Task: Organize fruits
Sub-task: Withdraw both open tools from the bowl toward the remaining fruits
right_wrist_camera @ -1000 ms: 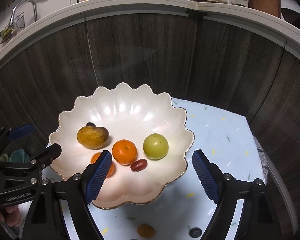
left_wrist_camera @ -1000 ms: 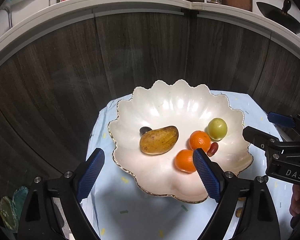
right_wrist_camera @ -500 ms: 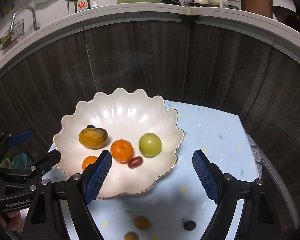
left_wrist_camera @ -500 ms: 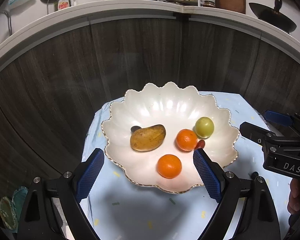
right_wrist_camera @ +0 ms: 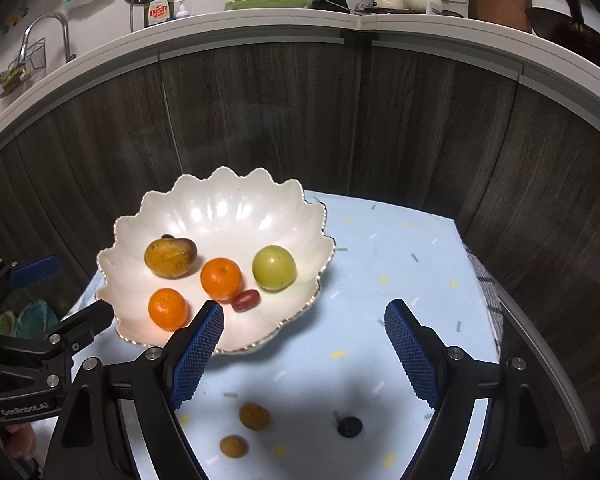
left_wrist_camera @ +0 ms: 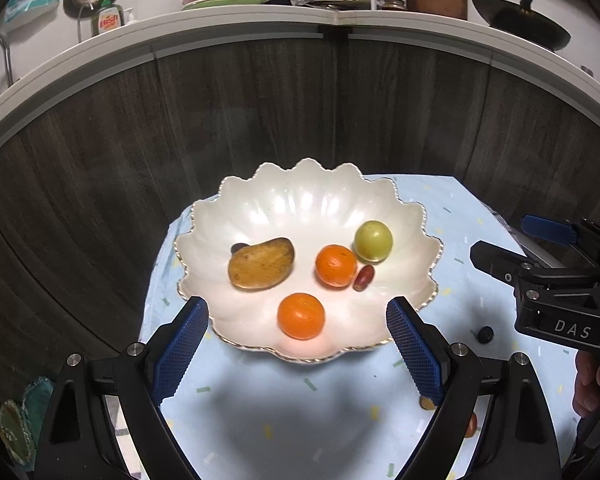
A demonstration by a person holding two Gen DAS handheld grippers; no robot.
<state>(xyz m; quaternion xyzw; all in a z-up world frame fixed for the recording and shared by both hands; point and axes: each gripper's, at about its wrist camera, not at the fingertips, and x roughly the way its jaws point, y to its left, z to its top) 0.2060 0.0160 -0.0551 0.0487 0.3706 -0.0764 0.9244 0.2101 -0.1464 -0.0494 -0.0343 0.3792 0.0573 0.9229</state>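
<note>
Both your left tongs (left_wrist_camera: 298, 354) and right tongs (right_wrist_camera: 304, 350) hang open and empty. Three small fruits lie outside the bowl (right_wrist_camera: 228, 208); drop the right tongs onto the nearest brown one (right_wrist_camera: 254, 416).

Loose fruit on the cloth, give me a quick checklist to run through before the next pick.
1. Right gripper open and empty: ok.
2. Left gripper open and empty: ok.
3. Loose fruit in view: ok. Two small brownish fruits and a dark berry lie on the cloth, near the right gripper.
4. Room in the bowl: ok, its far half is bare.
5. Fruit in the bowl settled: ok. Mango, two oranges, green fruit and red fruit sit inside the rim.
6. More fruit below the frame: cannot tell.
</note>
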